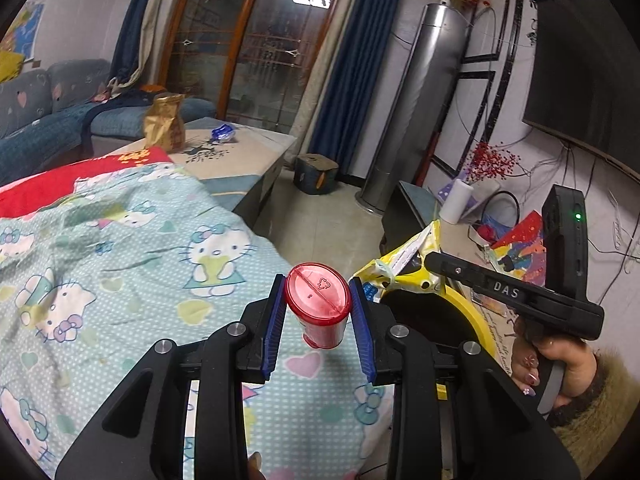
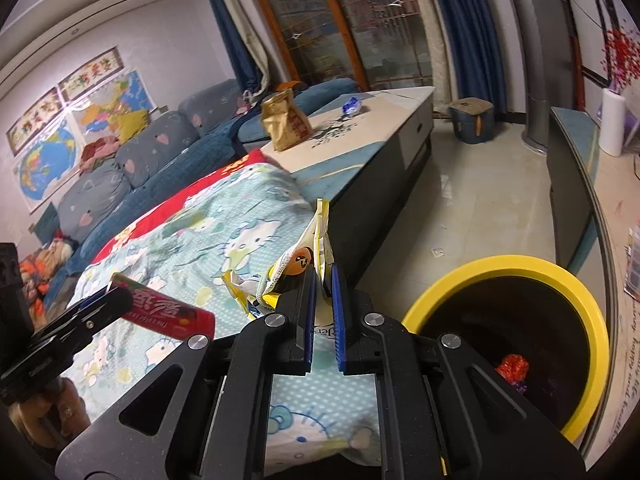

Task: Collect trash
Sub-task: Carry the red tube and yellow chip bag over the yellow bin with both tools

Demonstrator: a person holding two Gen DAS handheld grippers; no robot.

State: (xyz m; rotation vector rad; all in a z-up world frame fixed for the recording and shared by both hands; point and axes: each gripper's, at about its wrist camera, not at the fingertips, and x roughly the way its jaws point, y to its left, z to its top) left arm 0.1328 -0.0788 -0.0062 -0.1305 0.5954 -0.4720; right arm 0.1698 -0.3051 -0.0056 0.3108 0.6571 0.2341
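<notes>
I have a piece of trash in each claw. My left claw pinches a small red plastic bottle across its body, base end toward the camera, held above the cartoon-print blanket. My right claw is pressed nearly together on a crumpled yellow snack wrapper, which sticks up and flops out past the pads. The yellow-rimmed bin stands on the floor just beside the blanket's edge, to my right, with some red and purple rubbish already at the bottom.

The risks I see from here: the bottle is round and slick, gripped only by two narrow blue pads, so a quick swing toward the bin could let it twist or slide out onto the blanket. The wrapper is light and may cling to a pad when I release it, or drift outside the rim. The two claws are also near each other, so reaching the bin together could knock them.
</notes>
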